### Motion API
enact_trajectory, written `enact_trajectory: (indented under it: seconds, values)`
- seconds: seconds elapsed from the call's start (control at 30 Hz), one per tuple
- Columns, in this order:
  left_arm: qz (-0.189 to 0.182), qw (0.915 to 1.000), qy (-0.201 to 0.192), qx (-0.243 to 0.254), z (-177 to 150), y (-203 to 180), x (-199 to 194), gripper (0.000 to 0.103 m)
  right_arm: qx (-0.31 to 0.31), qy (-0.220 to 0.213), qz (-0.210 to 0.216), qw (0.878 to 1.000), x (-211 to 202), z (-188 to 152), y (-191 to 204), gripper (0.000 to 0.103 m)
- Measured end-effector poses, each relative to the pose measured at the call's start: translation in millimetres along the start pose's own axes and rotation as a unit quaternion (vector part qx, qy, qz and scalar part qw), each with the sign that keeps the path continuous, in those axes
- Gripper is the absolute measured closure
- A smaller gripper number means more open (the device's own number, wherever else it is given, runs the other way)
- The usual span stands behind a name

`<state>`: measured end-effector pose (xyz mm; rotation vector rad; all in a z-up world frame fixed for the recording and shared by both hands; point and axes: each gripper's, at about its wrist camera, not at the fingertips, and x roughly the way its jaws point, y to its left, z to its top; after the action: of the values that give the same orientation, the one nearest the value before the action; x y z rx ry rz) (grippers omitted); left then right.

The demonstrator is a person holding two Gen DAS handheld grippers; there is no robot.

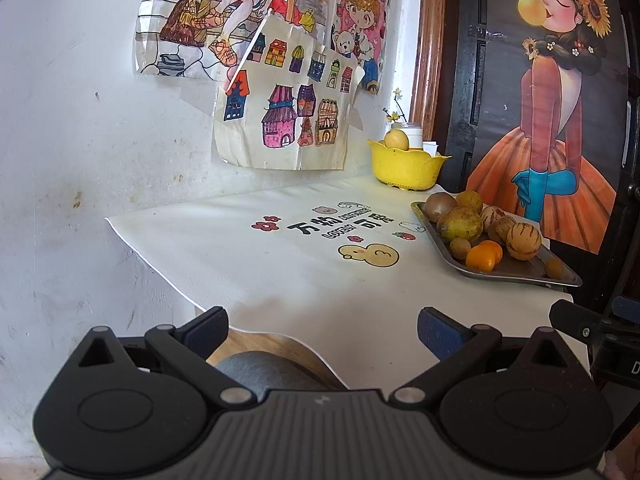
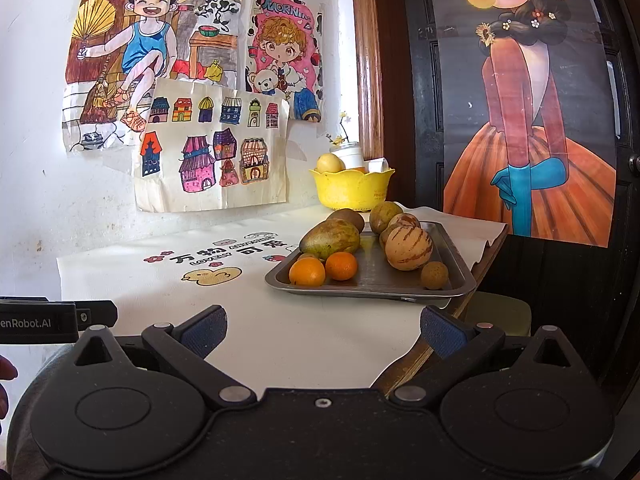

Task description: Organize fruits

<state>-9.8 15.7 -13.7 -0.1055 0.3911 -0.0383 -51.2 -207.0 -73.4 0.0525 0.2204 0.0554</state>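
black grippers [image 1: 322, 330], blue pads [image 2: 204, 330]

A white surface cover [image 2: 280, 332] carries black lettering, red flowers and a yellow duck print. The grey metal tray [image 2: 372, 284] holds 2 orange citrus fruits [image 2: 307, 272] — plus a cream, brown-striped round melon [image 2: 409, 247]. The scalloped plastic bowl [image 2: 352, 190] is yellow.

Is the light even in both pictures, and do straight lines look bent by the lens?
Left wrist view: bright sunlight falls on the yellow bowl, the door frame bows, corners are dark. Right wrist view: the same bright patch by the bowl, the tray stays sharp, edges curve.
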Motion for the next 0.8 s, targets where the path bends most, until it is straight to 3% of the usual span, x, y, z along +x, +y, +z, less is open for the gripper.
enact_trajectory:
  seconds: [0.8]
  values:
    - [-0.001, 1.0000, 0.003, -0.002, -3.5, -2.1, 0.3, 0.000, 0.000, 0.001, 0.000, 1.000, -0.3, 0.0, -0.7, 0.000]
